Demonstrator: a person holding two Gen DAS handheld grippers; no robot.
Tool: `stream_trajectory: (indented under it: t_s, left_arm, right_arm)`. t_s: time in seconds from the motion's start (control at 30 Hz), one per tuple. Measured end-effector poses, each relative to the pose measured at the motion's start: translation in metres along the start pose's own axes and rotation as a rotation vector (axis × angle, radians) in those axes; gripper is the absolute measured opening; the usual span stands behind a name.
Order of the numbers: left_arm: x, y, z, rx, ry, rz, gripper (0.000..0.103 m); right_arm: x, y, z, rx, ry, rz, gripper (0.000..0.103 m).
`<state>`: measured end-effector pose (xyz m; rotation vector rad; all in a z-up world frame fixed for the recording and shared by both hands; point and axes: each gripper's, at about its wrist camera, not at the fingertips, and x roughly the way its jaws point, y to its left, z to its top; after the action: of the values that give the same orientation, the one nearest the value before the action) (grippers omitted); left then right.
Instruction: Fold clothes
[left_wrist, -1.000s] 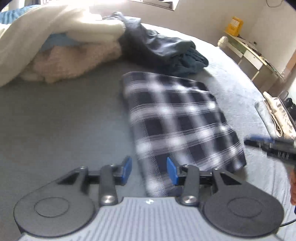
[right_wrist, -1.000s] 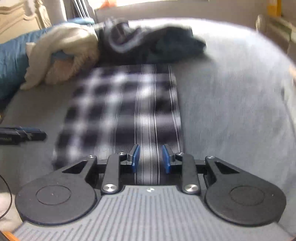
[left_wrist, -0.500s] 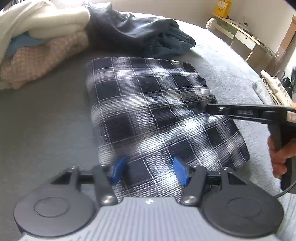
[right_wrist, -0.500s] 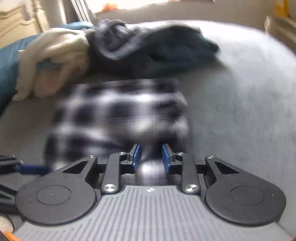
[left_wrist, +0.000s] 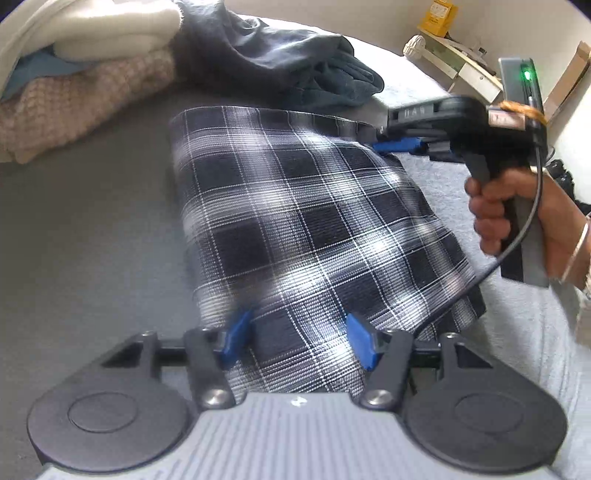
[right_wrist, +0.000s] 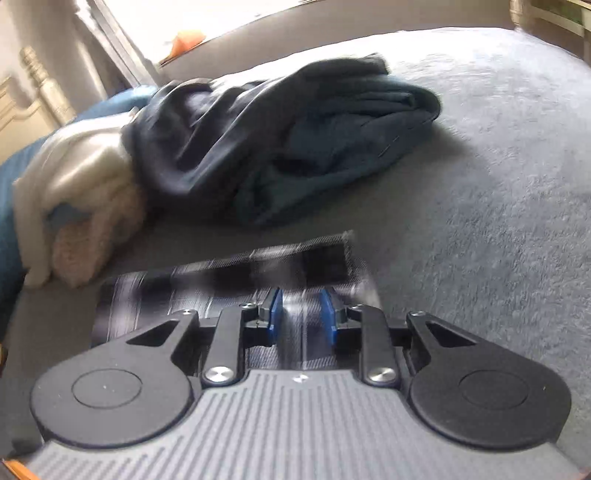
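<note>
The navy-and-white plaid cloth (left_wrist: 306, 229) already lies as a flat folded rectangle on the grey bedcover (left_wrist: 85, 240), dark rumpled garments (right_wrist: 280, 144) heaped unfolded beyond, while the left gripper (left_wrist: 297, 341) at its near edge and the right gripper (right_wrist: 301, 314) over its far right corner both gape, holding nothing.

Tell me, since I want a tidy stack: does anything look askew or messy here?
The plaid garment lies flat and squarely folded. Behind it, the dark clothes sit in a crumpled, unfolded heap.

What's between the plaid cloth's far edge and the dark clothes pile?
A bare strip of grey bedcover separates the plaid cloth from the dark clothes pile; the right wrist view shows it.
</note>
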<state>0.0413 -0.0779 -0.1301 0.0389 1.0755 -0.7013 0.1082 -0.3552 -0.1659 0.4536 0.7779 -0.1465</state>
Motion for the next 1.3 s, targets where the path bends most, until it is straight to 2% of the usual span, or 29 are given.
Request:
stream_trajectory:
  t_s: [0.13, 0.2, 0.33, 0.47, 0.53, 0.63, 0.87, 1.1, 1.3]
  left_arm:
    - [-0.012, 0.016, 0.005, -0.042, -0.035, -0.04, 0.059]
    - [-0.017, 0.028, 0.012, -0.073, -0.052, -0.052, 0.061]
    - [-0.004, 0.054, 0.025, -0.162, -0.012, -0.094, 0.065]
    - [0.018, 0.075, 0.033, -0.27, 0.072, -0.169, 0.067]
    - [0.031, 0.082, 0.031, -0.32, 0.103, -0.237, 0.069]
    - [0.042, 0.088, 0.029, -0.373, 0.099, -0.297, 0.071]
    - [0.064, 0.087, 0.044, -0.382, 0.106, -0.361, 0.072]
    - [0.077, 0.088, 0.051, -0.419, 0.097, -0.412, 0.072]
    - [0.076, 0.097, 0.04, -0.45, 0.097, -0.47, 0.069]
  right_arm:
    - [-0.017, 0.001, 0.013, 0.042, -0.035, 0.069, 0.024]
    - [-0.025, -0.006, 0.015, 0.076, -0.015, 0.096, 0.026]
    - [-0.036, -0.038, 0.002, 0.202, 0.037, 0.124, 0.043]
    - [-0.045, -0.081, -0.024, 0.382, 0.083, 0.141, 0.049]
    - [-0.042, -0.097, -0.036, 0.458, 0.113, 0.173, 0.051]
    - [-0.036, -0.114, -0.051, 0.542, 0.157, 0.216, 0.052]
    - [-0.006, -0.122, -0.047, 0.613, 0.16, 0.338, 0.058]
    - [0.012, -0.118, -0.039, 0.63, 0.136, 0.394, 0.059]
    - [0.002, -0.118, -0.054, 0.606, 0.22, 0.472, 0.058]
